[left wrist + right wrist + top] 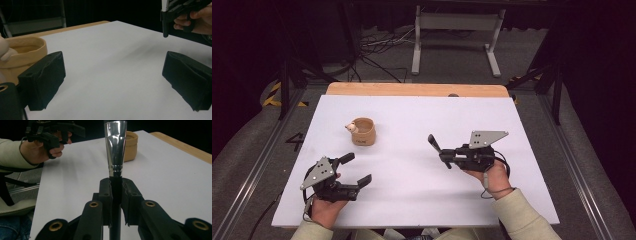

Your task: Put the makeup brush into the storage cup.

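Right gripper (443, 156) holds a slim black-and-silver tool (433, 142); left gripper (354, 170) empty.

The right fingers (106, 195) clamp the tool's black shaft above mid-surface (412, 200), long axis angled up-left toward the tan cup (363, 131), silver flared section (115, 147) ahead of the fingers. The left fingers (43, 78) spread wide near the cup.
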